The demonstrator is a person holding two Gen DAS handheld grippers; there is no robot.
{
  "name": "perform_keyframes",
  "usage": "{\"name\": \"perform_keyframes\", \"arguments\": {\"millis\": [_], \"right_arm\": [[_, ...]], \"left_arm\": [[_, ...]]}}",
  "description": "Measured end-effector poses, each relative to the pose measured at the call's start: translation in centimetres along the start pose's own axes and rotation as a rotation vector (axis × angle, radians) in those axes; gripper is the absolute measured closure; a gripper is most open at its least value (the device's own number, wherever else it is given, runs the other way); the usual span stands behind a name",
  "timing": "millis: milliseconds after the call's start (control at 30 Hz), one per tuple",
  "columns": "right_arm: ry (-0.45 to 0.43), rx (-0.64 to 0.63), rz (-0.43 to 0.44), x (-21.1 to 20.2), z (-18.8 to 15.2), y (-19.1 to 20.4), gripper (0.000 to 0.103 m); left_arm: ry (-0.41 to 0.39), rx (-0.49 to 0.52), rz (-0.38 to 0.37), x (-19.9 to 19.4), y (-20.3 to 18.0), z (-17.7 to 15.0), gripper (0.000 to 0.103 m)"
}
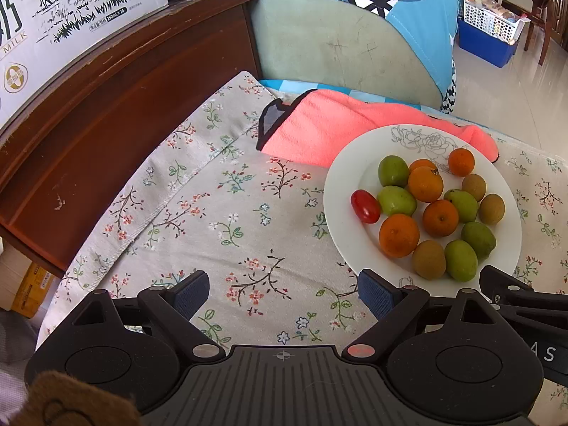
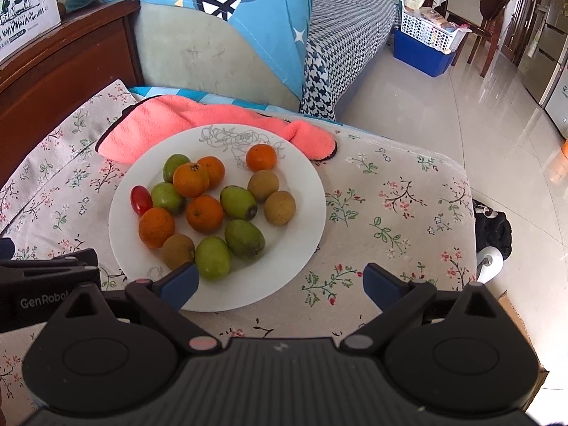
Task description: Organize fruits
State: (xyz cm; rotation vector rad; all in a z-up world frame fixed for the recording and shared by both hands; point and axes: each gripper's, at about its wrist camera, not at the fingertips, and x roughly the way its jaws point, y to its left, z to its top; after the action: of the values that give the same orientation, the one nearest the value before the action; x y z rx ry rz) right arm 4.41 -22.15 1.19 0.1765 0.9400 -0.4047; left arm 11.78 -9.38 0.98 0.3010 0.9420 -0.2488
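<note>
My left gripper (image 1: 282, 293) hovers spread wide over the flowered cloth (image 1: 213, 213), nothing between its fingers, with the plate (image 1: 340, 184) ahead to its right. My right gripper (image 2: 280, 284) is also spread and empty; its left finger overlaps the plate's near rim. On the plate lie oranges (image 2: 205, 213), green fruits (image 2: 244, 239), brown ones (image 2: 279, 207) and one red tomato (image 2: 141, 200). The tomato sits at the plate's left side, just beside a green fruit, its long axis running from far-left to near-right. A pink towel (image 2: 170, 120) lies behind the plate, tucked under its far rim.
</note>
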Motion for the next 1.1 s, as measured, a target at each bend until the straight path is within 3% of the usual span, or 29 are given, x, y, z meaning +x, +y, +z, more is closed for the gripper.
{"name": "perform_keyframes", "arguments": {"millis": [1100], "right_arm": [[0.013,-0.04,0.003,0.1,-1.1,0.6,0.004]], "left_arm": [[0.019,0.035,0.046,-0.2,0.1,-1.2,0.011]]}}
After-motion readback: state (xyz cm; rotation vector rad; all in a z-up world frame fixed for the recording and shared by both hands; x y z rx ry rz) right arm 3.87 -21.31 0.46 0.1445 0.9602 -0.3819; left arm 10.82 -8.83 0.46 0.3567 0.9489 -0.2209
